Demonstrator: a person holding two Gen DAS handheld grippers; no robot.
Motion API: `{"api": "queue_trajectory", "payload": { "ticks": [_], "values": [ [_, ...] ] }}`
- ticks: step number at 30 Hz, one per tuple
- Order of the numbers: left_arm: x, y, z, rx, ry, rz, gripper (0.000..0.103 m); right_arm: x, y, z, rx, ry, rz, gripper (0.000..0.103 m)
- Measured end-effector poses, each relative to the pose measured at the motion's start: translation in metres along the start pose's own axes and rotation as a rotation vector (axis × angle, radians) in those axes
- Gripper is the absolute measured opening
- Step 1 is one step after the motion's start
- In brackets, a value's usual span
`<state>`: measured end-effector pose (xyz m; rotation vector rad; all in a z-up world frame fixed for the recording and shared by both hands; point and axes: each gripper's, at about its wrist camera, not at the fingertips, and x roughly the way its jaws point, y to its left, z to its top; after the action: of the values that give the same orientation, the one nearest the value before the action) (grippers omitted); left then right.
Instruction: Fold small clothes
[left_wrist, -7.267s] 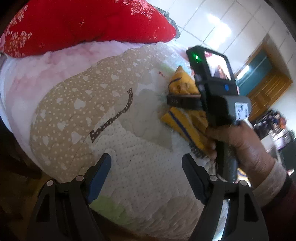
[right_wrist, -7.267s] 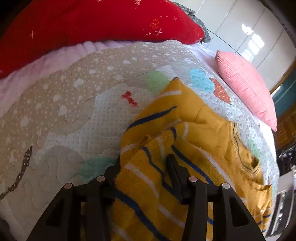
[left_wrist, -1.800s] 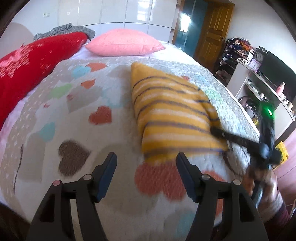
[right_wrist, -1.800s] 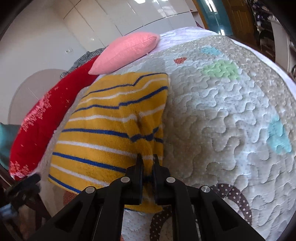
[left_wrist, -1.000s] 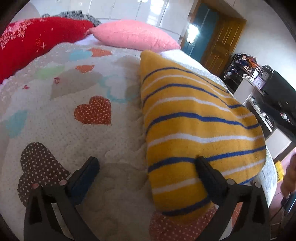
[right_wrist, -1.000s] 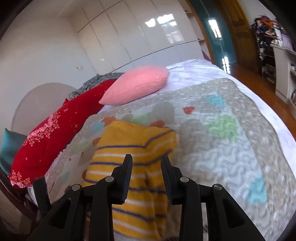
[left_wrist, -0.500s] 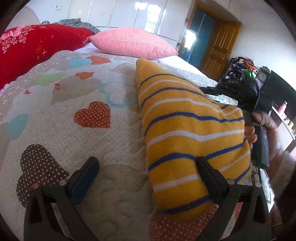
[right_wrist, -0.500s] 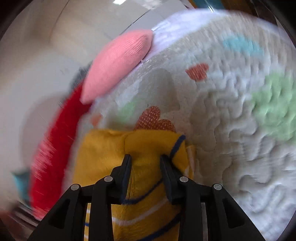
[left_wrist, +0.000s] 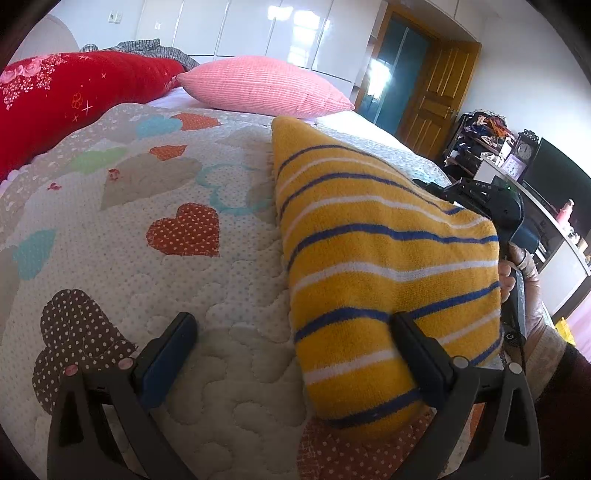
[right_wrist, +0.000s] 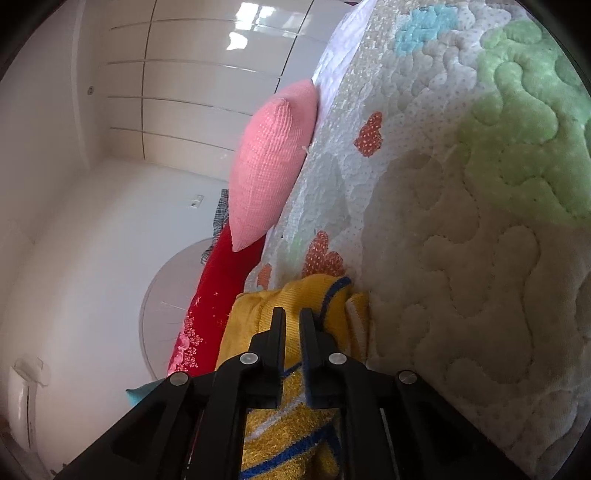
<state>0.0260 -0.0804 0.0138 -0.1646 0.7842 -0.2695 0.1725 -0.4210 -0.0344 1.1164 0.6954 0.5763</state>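
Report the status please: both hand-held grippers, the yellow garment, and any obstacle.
Right hand-held gripper just closed, pinching the yellow striped garment edge. Left hand-held gripper open, one finger on garment, no grip. Garment folded on quilt. Nothing in the way.

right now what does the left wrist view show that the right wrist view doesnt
Only the left wrist view shows the open left gripper, the striped top's whole folded face, the wooden door, the shelf clutter and the hand holding the right gripper.

Only the right wrist view shows the right gripper, jaws just closed, pinching the top's edge.

Both show the top, quilt, pink pillow and red pillow.
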Motion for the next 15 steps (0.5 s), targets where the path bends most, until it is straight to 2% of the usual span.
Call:
{"api": "queue_trajectory", "payload": {
  "ticks": [8, 11, 13, 14, 15],
  "values": [
    [0.001, 0.000, 0.001, -0.004, -0.002, -0.004, 0.103, -0.004, 0.002, -0.004, -0.011, 0.008, -0.032, 0.006],
    [0.002, 0.002, 0.001, -0.013, 0.001, -0.015, 0.103, -0.015, 0.010, -0.014, -0.019, -0.037, -0.144, 0.006],
    [0.002, 0.004, 0.002, -0.020, 0.001, -0.024, 0.103, -0.037, 0.016, -0.027, -0.016, -0.065, -0.224, 0.007],
    [0.001, 0.005, 0.001, -0.022, 0.000, -0.027, 0.103, -0.049, 0.018, -0.033, -0.013, -0.070, -0.289, 0.015],
    [0.001, 0.005, 0.001, -0.024, 0.000, -0.030, 0.103, -0.063, 0.022, -0.039, -0.028, -0.079, -0.348, 0.015]
  ]
}}
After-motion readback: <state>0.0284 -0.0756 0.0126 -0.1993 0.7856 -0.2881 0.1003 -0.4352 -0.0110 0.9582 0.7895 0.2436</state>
